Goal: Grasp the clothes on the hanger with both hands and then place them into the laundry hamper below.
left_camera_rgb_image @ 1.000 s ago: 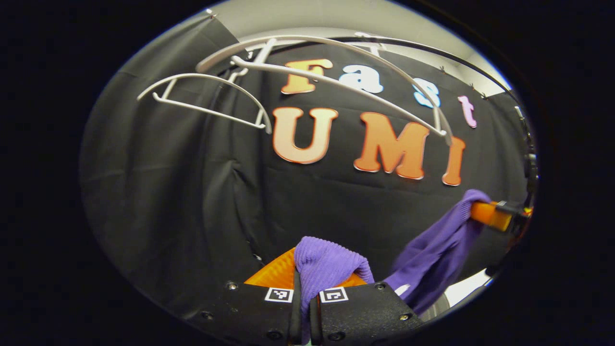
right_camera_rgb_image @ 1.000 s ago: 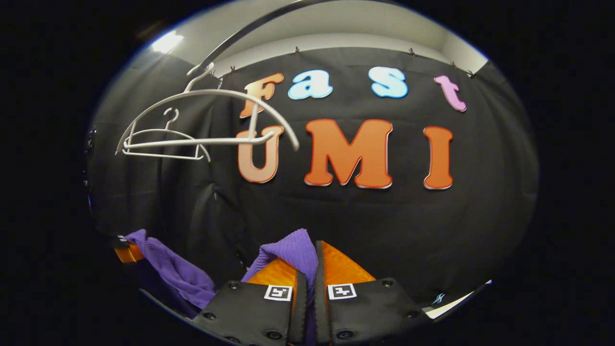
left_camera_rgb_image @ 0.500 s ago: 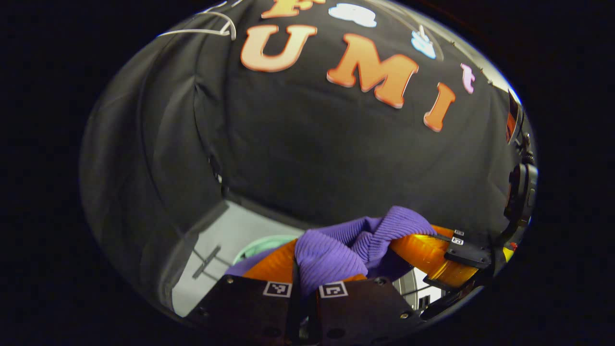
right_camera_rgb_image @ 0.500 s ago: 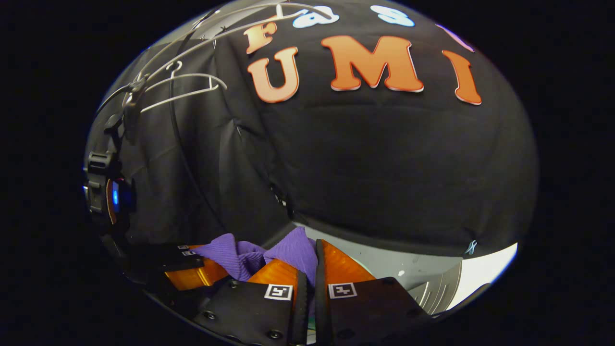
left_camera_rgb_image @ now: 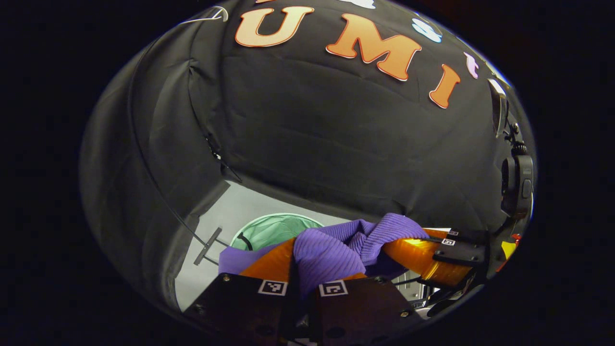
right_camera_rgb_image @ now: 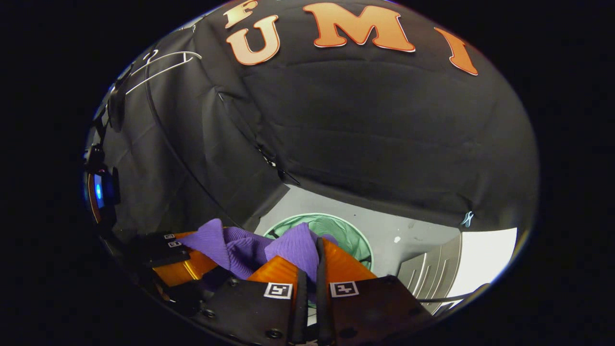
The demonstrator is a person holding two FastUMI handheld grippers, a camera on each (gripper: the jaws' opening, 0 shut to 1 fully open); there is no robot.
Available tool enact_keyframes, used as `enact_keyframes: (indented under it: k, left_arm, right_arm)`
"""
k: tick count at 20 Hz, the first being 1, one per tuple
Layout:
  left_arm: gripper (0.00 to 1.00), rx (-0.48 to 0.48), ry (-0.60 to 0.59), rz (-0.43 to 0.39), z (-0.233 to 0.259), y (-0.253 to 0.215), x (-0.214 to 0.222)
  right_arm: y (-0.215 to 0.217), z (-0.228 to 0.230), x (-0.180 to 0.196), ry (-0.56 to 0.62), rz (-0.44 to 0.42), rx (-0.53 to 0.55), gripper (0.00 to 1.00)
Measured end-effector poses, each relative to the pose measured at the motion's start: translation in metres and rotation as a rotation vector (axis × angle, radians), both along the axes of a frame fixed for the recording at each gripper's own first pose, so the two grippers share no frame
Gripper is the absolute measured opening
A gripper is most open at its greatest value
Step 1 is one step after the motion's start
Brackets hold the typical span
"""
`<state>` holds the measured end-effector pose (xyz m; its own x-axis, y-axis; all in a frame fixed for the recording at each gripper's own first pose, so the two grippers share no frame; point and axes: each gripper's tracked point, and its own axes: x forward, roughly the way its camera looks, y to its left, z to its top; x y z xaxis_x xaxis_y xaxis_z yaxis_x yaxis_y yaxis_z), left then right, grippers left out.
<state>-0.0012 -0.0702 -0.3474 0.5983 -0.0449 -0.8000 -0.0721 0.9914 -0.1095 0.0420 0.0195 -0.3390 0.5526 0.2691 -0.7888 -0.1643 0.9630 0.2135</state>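
Purple knit garment (left_camera_rgb_image: 336, 247) off hanger, pinched tight by left gripper (left_camera_rgb_image: 303, 269) & right gripper (right_camera_rgb_image: 307, 262), bunched btwn them above green hamper (right_camera_rgb_image: 353, 235) on floor. Left: lower, let go.

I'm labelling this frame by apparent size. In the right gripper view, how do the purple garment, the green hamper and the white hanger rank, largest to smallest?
1. Purple garment, though its nearness to the camera inflates it.
2. Green hamper, partly hidden behind the garment and the fingers.
3. White hanger, thin and far off.
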Motion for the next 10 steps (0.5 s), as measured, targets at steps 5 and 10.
enact_keyframes:
  k: [5,10]
  left_arm:
    - [0.36,-0.003,0.036,0.037,-0.001,0.004,-0.003]
    - [0.88,0.12,0.025,0.093,0.0,0.035,-0.007]
  right_arm:
    - [0.006,-0.013,0.0,0.019,0.051,-0.014,0.59]
    - [0.004,-0.008,0.0,0.026,0.031,-0.012,0.98]
